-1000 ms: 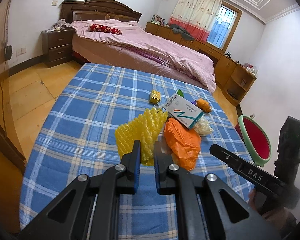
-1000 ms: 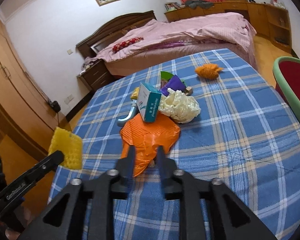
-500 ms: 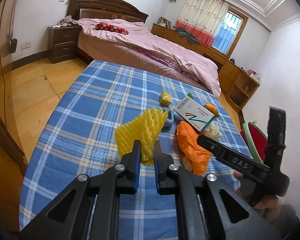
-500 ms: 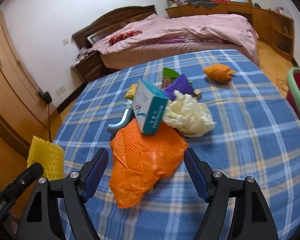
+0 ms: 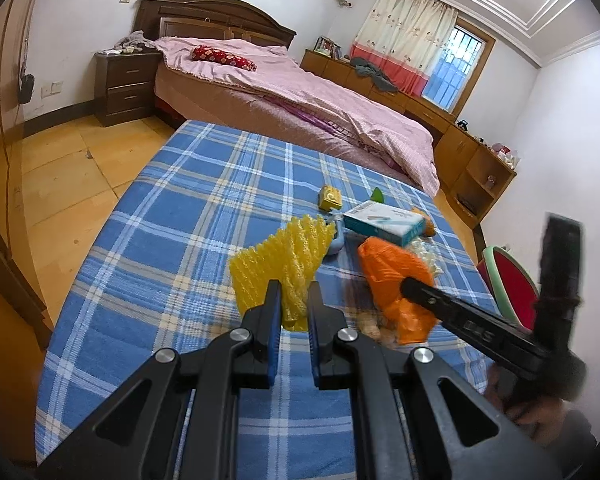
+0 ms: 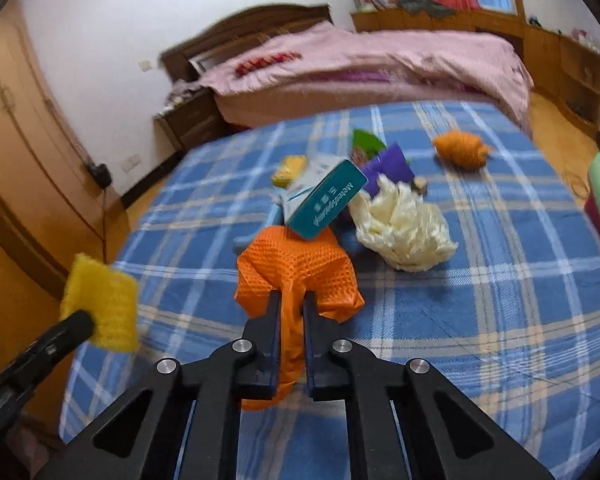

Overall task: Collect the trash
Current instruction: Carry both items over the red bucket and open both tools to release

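1. Your right claw (image 6: 288,304) is clamped on the near edge of the orange bag (image 6: 300,268), which bunches up between its fingers, over the blue plaid table (image 6: 480,280).
2. Your left claw (image 5: 294,300) grips the yellow foam net (image 5: 284,256), held above the table's left part.
3. A teal box (image 6: 328,204) leans on the bag's far side; white plastic (image 6: 404,232) lies just right of it.
4. An orange wad (image 6: 460,148) lies farther off, well apart.

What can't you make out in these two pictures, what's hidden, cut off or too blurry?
- Red basin: left wrist view, cut by the right gripper; inside unseen.
- Grey handle: mostly behind the yellow foam net.
- Teal box: right wrist view, print blurred.
- Purple wrapper: partly behind the box.
- Orange bag: contents not visible.
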### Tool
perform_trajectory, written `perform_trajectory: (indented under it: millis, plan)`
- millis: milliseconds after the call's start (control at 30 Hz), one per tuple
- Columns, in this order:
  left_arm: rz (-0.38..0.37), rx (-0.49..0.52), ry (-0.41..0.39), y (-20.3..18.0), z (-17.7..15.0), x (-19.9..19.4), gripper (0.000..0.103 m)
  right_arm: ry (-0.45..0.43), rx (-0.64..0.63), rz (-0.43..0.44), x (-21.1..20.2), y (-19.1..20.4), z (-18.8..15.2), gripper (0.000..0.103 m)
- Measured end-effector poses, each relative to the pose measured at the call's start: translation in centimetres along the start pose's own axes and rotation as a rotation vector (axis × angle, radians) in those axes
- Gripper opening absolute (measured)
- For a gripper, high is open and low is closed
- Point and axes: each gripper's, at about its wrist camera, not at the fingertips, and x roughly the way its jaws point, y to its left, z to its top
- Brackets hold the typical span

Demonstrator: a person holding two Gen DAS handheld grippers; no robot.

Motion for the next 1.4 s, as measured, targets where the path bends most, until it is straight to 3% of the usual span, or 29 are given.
perform_trajectory:
  millis: [333,700,1100,1400]
  plan:
    - [-0.058,0.043,-0.019,-2.6,0.3,-1.9,0.011,-0.153,0.017,0.062,-8.4,-0.5,-1.1,0.008]
    - [-0.169,0.124,-0.017,-7.6,1.2,-3.6,0.011,-0.278,0.105,-0.012,-15.2,-4.9,-2.2,0.008]
    - [-0.312,0.253,0.066,-16.4,1.6,-0.1,0.011,-0.372,0.189,-0.110,-19.6,-10.0,-2.6,0.008]
    - [-0.378,0.374,0.142,-24.8,1.0,4.8,0.011,-0.403,0.278,-0.206,-21.2,-16.3,-3.2,0.008]
